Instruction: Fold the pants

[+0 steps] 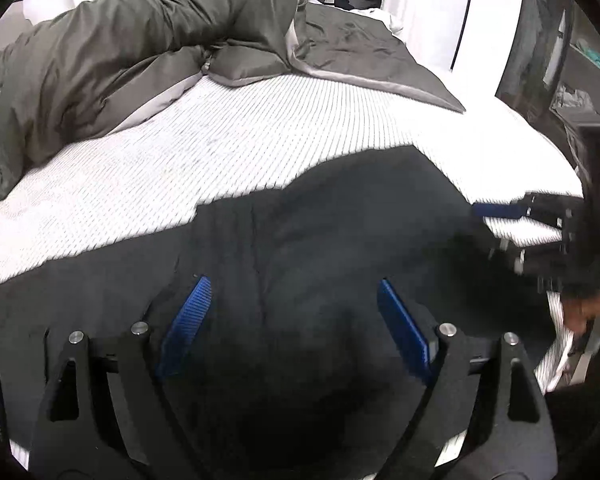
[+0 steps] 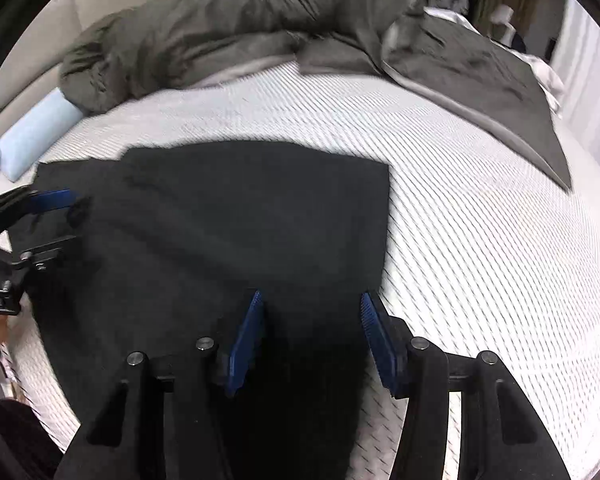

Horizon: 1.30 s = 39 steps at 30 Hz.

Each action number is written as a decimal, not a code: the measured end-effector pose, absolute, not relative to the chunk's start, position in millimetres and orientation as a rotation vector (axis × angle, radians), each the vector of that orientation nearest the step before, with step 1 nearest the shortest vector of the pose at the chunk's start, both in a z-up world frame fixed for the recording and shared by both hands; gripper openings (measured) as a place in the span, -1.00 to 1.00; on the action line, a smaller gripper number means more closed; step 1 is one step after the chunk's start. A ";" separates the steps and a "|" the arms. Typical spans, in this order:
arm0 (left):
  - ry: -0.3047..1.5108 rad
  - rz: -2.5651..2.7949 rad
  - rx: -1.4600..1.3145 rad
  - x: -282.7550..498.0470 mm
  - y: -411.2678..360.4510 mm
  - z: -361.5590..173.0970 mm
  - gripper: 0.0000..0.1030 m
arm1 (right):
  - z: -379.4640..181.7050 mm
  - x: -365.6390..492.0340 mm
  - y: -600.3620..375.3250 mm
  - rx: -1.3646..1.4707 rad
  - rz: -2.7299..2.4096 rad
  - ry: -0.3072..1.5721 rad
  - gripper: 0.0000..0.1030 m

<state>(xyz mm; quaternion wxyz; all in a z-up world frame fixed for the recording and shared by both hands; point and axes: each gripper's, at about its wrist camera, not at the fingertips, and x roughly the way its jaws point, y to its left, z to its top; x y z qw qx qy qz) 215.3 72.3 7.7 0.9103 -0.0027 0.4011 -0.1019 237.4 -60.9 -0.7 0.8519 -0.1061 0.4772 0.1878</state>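
Note:
The black pants lie flat on the white striped mattress, with a straight folded edge on their right side in the right wrist view. My left gripper hovers over the dark cloth, open wide, with nothing pinched between its blue pads. My right gripper is open about halfway above the pants' right edge; cloth lies beneath it, but the pads do not press on it. Each gripper shows in the other's view: a blue finger of the right one, a blue finger of the left one.
A bunched grey duvet covers the back of the bed. A pale blue pillow lies at the far left. A dark glass-fronted cabinet stands beyond the bed's right edge. A hand holds the right gripper.

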 end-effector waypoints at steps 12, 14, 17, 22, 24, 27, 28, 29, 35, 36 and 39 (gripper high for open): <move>0.937 -0.131 -0.072 227.3 94.5 -21.7 0.55 | -26.6 239.7 -54.8 -0.399 0.227 1.034 0.39; 0.922 -0.113 -0.076 207.9 98.9 -14.3 0.55 | -22.1 231.7 -67.4 -0.347 0.224 1.023 0.40; 0.876 -0.095 -0.069 167.1 113.2 2.3 0.58 | -12.2 207.6 -76.9 -0.262 0.275 1.014 0.48; 0.799 0.063 -0.191 90.9 175.9 5.3 0.67 | 12.6 169.8 -79.1 -0.196 0.394 0.932 0.72; 0.790 0.143 -0.326 66.8 214.7 -2.6 0.67 | 20.8 158.8 -87.2 -0.107 0.432 0.907 0.80; 0.749 0.273 -0.475 43.6 266.0 -15.9 0.85 | 25.6 156.0 -98.8 -0.017 0.476 0.908 0.84; 0.740 0.305 -0.546 39.8 284.3 -22.9 0.97 | 27.3 153.9 -100.2 -0.005 0.484 0.903 0.85; 0.732 0.313 -0.607 37.5 297.1 -29.0 0.97 | 28.2 152.0 -101.3 -0.002 0.489 0.896 0.86; 0.604 0.293 -0.957 49.1 376.6 -54.0 0.96 | 28.9 152.9 -105.8 0.002 0.516 0.865 0.86; 0.602 0.315 -0.972 55.9 386.5 -54.1 0.95 | 27.8 152.7 -106.2 0.004 0.517 0.869 0.86; 0.614 0.423 -0.967 67.7 400.3 -52.1 0.28 | 25.5 152.5 -108.3 -0.002 0.509 0.875 0.86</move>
